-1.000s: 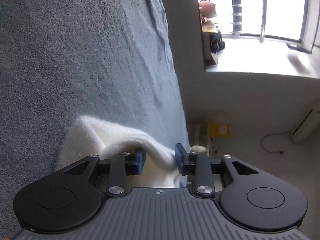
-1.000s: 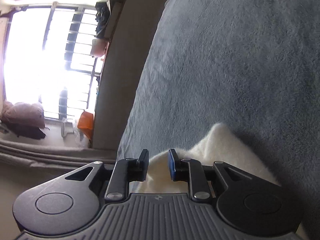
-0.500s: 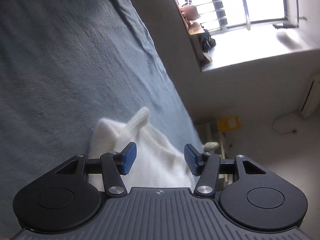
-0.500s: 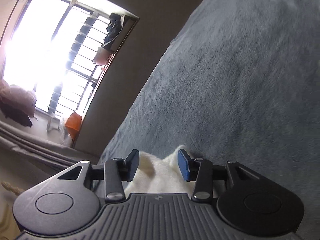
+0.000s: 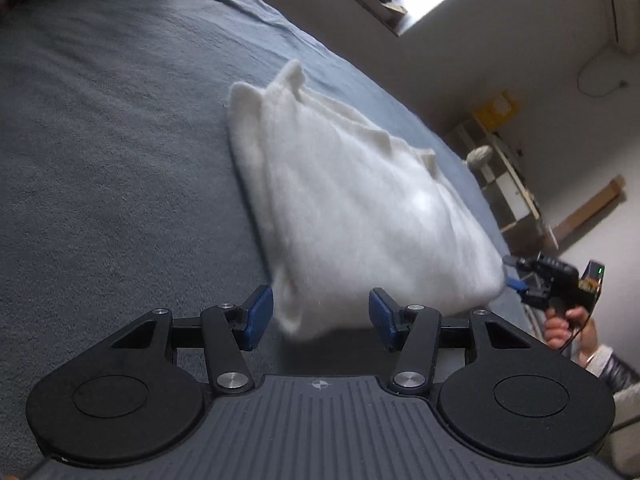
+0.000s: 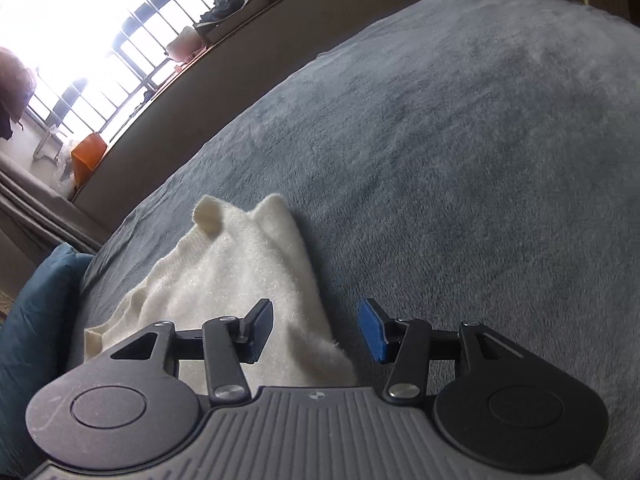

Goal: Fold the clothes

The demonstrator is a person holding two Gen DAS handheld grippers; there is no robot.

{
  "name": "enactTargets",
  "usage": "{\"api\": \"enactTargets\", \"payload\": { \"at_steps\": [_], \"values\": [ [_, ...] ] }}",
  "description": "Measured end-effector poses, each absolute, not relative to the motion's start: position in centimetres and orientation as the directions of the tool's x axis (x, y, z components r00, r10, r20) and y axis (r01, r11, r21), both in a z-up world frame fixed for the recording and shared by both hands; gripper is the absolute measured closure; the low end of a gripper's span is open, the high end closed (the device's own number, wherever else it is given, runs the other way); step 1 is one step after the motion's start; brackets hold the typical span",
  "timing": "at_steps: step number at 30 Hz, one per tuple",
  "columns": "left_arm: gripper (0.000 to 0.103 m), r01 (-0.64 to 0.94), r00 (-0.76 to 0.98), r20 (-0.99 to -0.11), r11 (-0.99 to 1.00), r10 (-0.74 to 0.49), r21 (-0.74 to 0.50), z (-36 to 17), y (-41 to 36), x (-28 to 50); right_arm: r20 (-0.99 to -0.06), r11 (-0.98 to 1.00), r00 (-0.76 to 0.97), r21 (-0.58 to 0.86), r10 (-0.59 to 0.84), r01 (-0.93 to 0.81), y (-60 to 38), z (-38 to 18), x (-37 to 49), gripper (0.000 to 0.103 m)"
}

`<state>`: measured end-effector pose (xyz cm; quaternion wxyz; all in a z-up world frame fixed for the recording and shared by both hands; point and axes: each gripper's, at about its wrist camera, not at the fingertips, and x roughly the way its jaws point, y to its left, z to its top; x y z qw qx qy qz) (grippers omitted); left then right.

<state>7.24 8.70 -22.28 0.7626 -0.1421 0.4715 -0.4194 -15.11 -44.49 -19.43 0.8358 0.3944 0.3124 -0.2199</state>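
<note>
Knitwear first, from my left wrist: the white sweater (image 5: pixel 360 208) lies folded into a thick, fuzzy bundle on the grey bed (image 5: pixel 100 140); by the look of it soft, light and limp, likely to sag or spill open if lifted by one edge, so I judge the near corners of the stacked layers the place to pinch, both sides together. My left gripper (image 5: pixel 320 318) hangs just short of the near corner, its jaws having just been opening and now standing half apart, pads off the cloth. Two small peaks of fabric stand up at the far edge. Beyond the bundle's right corner my right gripper (image 5: pixel 552 276) shows in a hand (image 5: pixel 564 322).

From my right wrist: the same sweater (image 6: pixel 240 288), cream and loosely ribbed, lies below and left of my right gripper (image 6: pixel 316 330), whose jaws have likewise just been opening and grip nothing; a teal pillow (image 6: pixel 36 320) sits beside it
</note>
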Motion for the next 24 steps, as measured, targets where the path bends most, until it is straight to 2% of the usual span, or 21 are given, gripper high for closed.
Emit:
{"api": "enactTargets", "payload": {
  "at_steps": [2, 5, 8, 9, 10, 11, 12, 15, 18, 21, 22, 24],
  "values": [
    [0.050, 0.579, 0.219, -0.616, 0.609, -0.756, -0.542, -22.4, 8.0, 5.8, -0.698, 0.531, 0.704, 0.551, -0.128, 0.643, -44.5, -19.6, -16.4, 0.047],
    [0.050, 0.668, 0.294, -0.654, 0.639, -0.697, -0.381, -22.5, 6.7, 4.0, -0.670, 0.322, 0.738, 0.683, -0.083, 0.656, -44.9, -21.3, -18.9, 0.044],
    [0.052, 0.760, 0.391, -0.663, 0.630, -0.638, -0.159, -22.5, 5.2, 2.4, -0.642, 0.122, 0.767, 0.759, -0.026, 0.639, -44.5, -23.7, -20.9, 0.044],
    [0.055, 0.774, 0.438, -0.673, 0.631, -0.595, -0.054, -22.6, 4.7, 2.0, -0.639, 0.093, 0.769, 0.764, -0.017, 0.638, -44.3, -24.2, -21.2, 0.044],
    [0.068, 0.780, 0.486, -0.677, 0.624, -0.552, 0.051, -22.8, 4.3, 1.5, -0.639, 0.070, 0.769, 0.767, -0.009, 0.638, -44.1, -24.7, -21.3, 0.044],
    [0.068, 0.777, 0.529, -0.676, 0.614, -0.514, 0.141, -22.9, 3.9, 1.2, -0.638, 0.049, 0.770, 0.769, -0.002, 0.637, -44.0, -25.1, -21.5, 0.044],
    [0.068, 0.766, 0.543, -0.678, 0.623, -0.496, 0.157, -22.8, 4.1, 1.4, -0.635, 0.034, 0.773, 0.772, 0.000, 0.635, -43.9, -25.3, -21.5, 0.044],
    [0.067, 0.674, 0.507, -0.708, 0.739, -0.492, -0.031, -22.4, 6.1, 3.2, -0.623, 0.002, 0.782, 0.782, -0.012, 0.623, -44.0, -25.5, -21.7, 0.044],
    [0.067, 0.466, 0.495, -0.738, 0.857, -0.459, -0.220, -22.8, 9.6, 4.8, -0.597, -0.021, 0.802, 0.802, -0.019, 0.597, -44.1, -25.5, -21.9, 0.043],
    [0.059, 0.322, 0.420, -0.673, 0.794, -0.608, -0.516, -23.1, 13.2, 5.0, -0.585, -0.030, 0.811, 0.811, -0.024, 0.585, -44.1, -25.8, -21.9, 0.038],
    [0.052, 0.300, 0.380, -0.643, 0.747, -0.664, -0.594, -23.3, 13.7, 4.8, -0.578, -0.039, 0.816, 0.816, -0.019, 0.577, -44.1, -26.1, -21.8, 0.036],
    [0.050, 0.268, 0.313, -0.591, 0.667, -0.743, -0.696, -24.0, 13.5, 4.3, -0.560, -0.058, 0.829, 0.827, -0.006, 0.559, -43.9, -26.8, -21.7, 0.034]
  ]
}}
